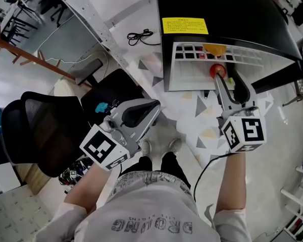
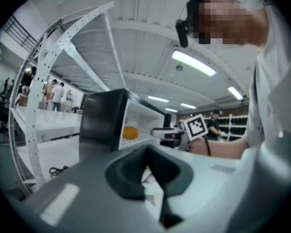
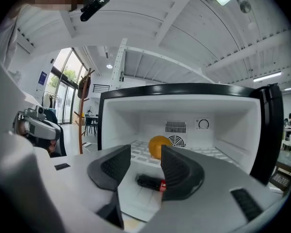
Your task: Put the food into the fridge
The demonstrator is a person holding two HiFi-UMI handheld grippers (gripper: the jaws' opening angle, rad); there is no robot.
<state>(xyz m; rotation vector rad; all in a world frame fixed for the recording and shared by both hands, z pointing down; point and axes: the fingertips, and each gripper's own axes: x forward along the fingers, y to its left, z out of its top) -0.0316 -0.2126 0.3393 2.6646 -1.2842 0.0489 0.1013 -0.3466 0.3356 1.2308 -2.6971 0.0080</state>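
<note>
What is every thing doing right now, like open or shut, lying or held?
Fridge: open.
Orange: resting on the wire shelf.
Dark stick with red end: lying flat below the shelf, not held.
Right gripper: jaws apart, empty.
Left gripper: jaws together, empty.

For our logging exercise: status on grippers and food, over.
Left gripper shut, empty. Right gripper open at the fridge mouth. Orange fruit on the shelf, dark red-tipped item below it. Nothing blocking.
</note>
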